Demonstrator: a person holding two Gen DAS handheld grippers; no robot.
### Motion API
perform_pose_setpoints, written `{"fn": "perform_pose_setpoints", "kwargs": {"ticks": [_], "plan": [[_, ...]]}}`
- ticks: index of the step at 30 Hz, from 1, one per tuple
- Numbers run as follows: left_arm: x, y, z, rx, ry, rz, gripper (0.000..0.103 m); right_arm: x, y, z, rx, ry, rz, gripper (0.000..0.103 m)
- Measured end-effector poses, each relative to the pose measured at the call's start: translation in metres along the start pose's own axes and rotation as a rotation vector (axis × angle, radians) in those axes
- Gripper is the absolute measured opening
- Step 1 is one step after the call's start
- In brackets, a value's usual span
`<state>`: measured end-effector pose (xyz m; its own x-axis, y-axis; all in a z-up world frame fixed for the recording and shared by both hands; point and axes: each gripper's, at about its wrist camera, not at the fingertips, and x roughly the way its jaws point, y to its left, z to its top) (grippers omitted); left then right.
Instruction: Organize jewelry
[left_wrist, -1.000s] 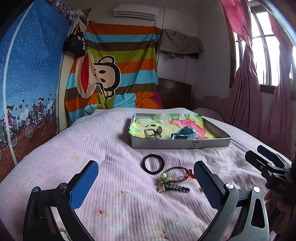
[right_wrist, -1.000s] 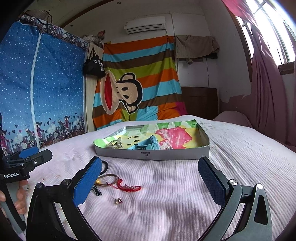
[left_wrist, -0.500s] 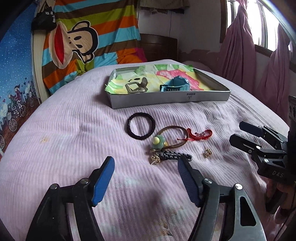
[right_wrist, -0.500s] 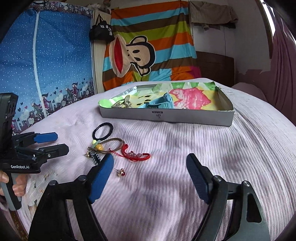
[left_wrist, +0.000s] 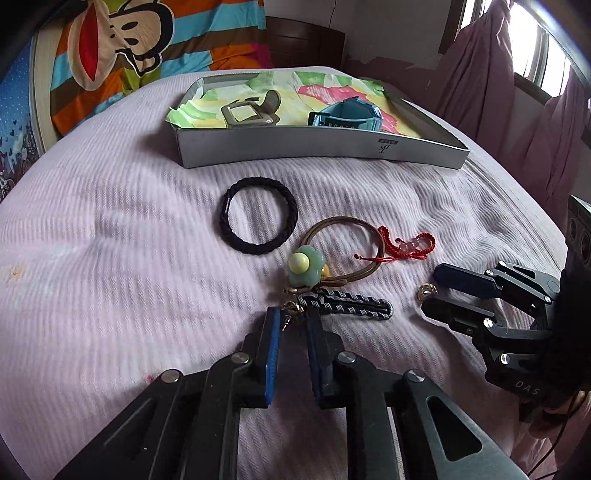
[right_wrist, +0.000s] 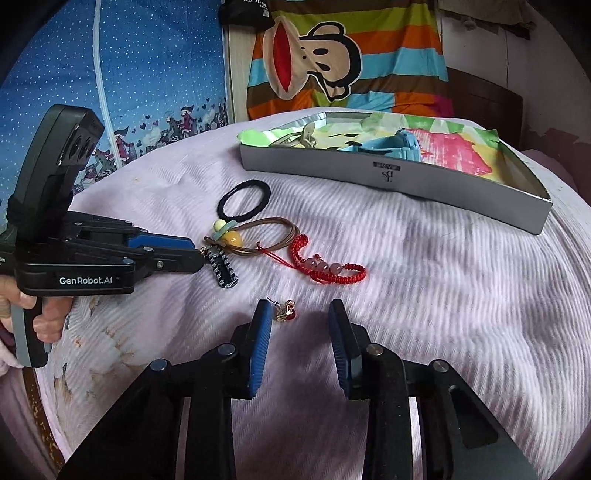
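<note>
- A small gold earring with a red stone (right_wrist: 285, 312) lies on the pink ribbed bedspread (right_wrist: 424, 295) in the lower middle of the right wrist view, just beside the left blue pad (right_wrist: 260, 343) of the right tongs (right_wrist: 300, 314).
- The right tongs have just been closing; a clear gap remains, the earring sits at its left edge, and neither pad presses on it.
- The left tongs (left_wrist: 291, 318) have also just been closing, to a narrow slot; a small gold charm (left_wrist: 290, 309) sits at their tips, but whether the pads pinch it cannot be told.
- Just above lie a striped grey-black cord loop (left_wrist: 351, 305), a brown cord ring with a green flower bead (left_wrist: 306, 267), a red braided bracelet (left_wrist: 410, 245) and a black braided hair tie (left_wrist: 258, 225).
- A grey shallow tray lined with colourful paper (left_wrist: 314, 149) sits in the upper middle, holding a blue watch (left_wrist: 347, 116) and an olive buckle (left_wrist: 247, 112).
</note>
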<state>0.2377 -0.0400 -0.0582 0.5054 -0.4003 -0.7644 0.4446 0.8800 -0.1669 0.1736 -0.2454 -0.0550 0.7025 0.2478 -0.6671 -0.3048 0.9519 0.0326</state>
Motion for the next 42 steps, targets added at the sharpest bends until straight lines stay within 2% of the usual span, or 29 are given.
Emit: {"fn": "perform_pose_setpoints", "kwargs": {"ticks": [6,9,10,14,18,24,27,30,35,38,42], "plan": [[0.005,-0.006,0.000,0.024,0.019,0.018,0.012,0.012,0.001,0.000,0.001,0.037,0.024,0.028],[-0.001,-0.006,-0.001,0.012,0.000,0.013,0.011,0.015,0.003,0.002,-0.009,0.044,0.019,0.014],[-0.005,-0.007,-0.003,0.008,-0.012,0.010,0.011,0.015,0.003,0.002,-0.008,0.043,0.019,0.011],[-0.025,-0.019,-0.012,0.041,-0.101,0.007,0.011,0.009,0.001,0.001,0.001,0.014,0.025,0.011],[-0.046,-0.030,-0.009,0.072,-0.214,0.004,0.011,-0.009,0.001,0.000,-0.002,-0.069,0.022,0.011],[-0.073,-0.028,0.030,-0.009,-0.381,-0.040,0.011,-0.042,-0.015,0.019,0.042,-0.223,-0.020,0.011],[-0.075,-0.023,0.063,-0.076,-0.435,-0.044,0.011,-0.054,-0.030,0.040,0.058,-0.282,-0.061,0.011],[-0.070,-0.023,0.097,-0.099,-0.477,-0.046,0.011,-0.062,-0.050,0.064,0.084,-0.326,-0.090,0.011],[-0.042,-0.023,0.146,-0.129,-0.456,-0.061,0.011,-0.060,-0.081,0.107,0.126,-0.370,-0.133,0.011],[-0.014,-0.019,0.170,-0.153,-0.396,-0.063,0.011,-0.045,-0.101,0.131,0.180,-0.365,-0.129,0.011],[0.025,-0.012,0.199,-0.187,-0.275,-0.048,0.011,-0.011,-0.117,0.158,0.191,-0.293,-0.164,0.011]]}}
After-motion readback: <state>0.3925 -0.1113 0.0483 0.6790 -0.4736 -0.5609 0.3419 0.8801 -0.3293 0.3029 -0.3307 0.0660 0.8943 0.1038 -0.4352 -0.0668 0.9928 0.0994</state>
